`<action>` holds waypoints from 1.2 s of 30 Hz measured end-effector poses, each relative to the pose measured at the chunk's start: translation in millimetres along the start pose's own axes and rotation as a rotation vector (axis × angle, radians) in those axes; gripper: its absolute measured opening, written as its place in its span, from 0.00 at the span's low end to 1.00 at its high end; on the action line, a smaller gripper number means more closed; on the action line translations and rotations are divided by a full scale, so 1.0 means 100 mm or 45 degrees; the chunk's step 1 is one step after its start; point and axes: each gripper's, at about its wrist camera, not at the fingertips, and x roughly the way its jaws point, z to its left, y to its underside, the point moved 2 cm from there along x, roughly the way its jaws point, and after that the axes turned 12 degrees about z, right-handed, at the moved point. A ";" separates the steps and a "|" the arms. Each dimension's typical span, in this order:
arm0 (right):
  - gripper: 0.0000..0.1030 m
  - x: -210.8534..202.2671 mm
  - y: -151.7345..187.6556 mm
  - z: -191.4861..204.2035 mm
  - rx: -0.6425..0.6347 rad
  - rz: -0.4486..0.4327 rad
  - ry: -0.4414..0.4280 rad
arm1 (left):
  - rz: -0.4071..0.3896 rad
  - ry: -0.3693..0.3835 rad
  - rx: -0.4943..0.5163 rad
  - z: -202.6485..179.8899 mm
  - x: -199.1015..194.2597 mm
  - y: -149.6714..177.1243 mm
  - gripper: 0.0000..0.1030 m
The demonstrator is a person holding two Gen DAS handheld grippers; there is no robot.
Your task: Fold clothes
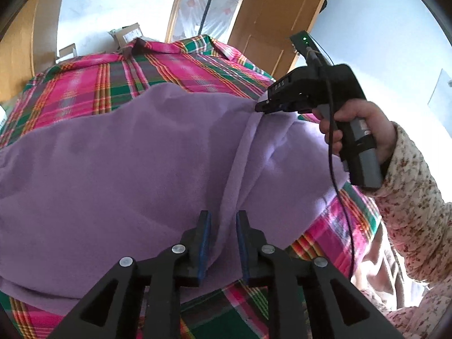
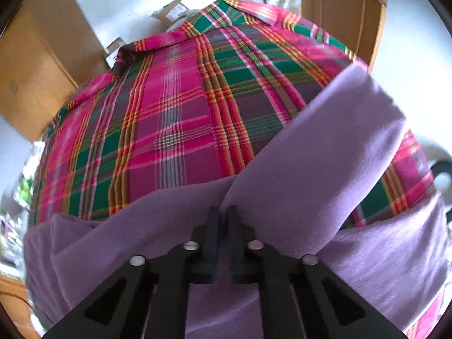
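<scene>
A purple fleece garment (image 1: 127, 163) lies spread on a pink and green plaid cloth (image 1: 93, 90). A raised fold runs down it toward my left gripper (image 1: 223, 220), whose fingers stand slightly apart low over the fleece with that fold between them. In the left wrist view my right gripper (image 1: 260, 106) pinches the garment's far right edge. In the right wrist view the right gripper (image 2: 224, 216) has its fingers nearly together on the purple garment (image 2: 310, 169), and a band of it stretches up to the right over the plaid cloth (image 2: 175, 130).
A hand in a floral sleeve (image 1: 409, 197) holds the right gripper, and its cable (image 1: 339, 186) hangs down. Cardboard boxes (image 1: 127, 35) sit behind the plaid surface. A wooden door (image 1: 271, 14) and wooden panels (image 2: 34, 79) stand at the back.
</scene>
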 end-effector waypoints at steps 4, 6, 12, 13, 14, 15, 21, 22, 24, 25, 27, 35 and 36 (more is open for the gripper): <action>0.03 -0.10 0.14 -0.08 0.001 -0.068 -0.016 | 0.005 0.009 -0.019 0.03 0.02 0.02 0.17; 0.03 -0.18 0.22 -0.15 0.019 -0.110 -0.032 | 0.003 0.008 -0.021 0.02 0.03 0.03 0.16; 0.02 -0.40 0.44 -0.36 0.074 -0.200 -0.117 | 0.008 -0.006 -0.028 0.02 0.04 0.02 0.14; 0.02 -0.44 0.49 -0.40 0.088 -0.220 -0.133 | 0.005 -0.006 -0.033 0.02 0.04 0.02 0.14; 0.02 -0.48 0.53 -0.44 0.105 -0.240 -0.150 | 0.003 -0.005 -0.038 0.02 0.03 0.02 0.14; 0.02 -0.51 0.56 -0.48 0.125 -0.260 -0.169 | 0.001 -0.003 -0.043 0.02 0.03 0.02 0.14; 0.02 -0.56 0.84 -0.73 0.212 -0.282 -0.230 | 0.008 -0.008 -0.061 0.03 0.08 -0.02 0.14; 0.02 -0.53 0.86 -0.76 0.219 -0.268 -0.230 | 0.009 -0.011 -0.063 0.02 0.08 -0.02 0.14; 0.02 -0.48 0.91 -0.81 0.231 -0.245 -0.235 | 0.010 -0.020 -0.067 0.01 0.09 -0.03 0.14; 0.02 -0.48 0.91 -0.82 0.231 -0.247 -0.249 | 0.010 -0.024 -0.069 0.01 0.09 -0.03 0.14; 0.02 -0.47 0.90 -0.84 0.229 -0.251 -0.276 | 0.010 -0.032 -0.069 -0.01 0.09 -0.01 0.14; 0.12 -0.41 0.82 -0.88 0.219 -0.213 -0.342 | 0.019 -0.040 -0.075 -0.02 0.11 -0.02 0.14; 0.16 -0.38 0.79 -0.87 0.223 -0.198 -0.341 | 0.017 -0.044 -0.077 -0.03 0.12 -0.02 0.14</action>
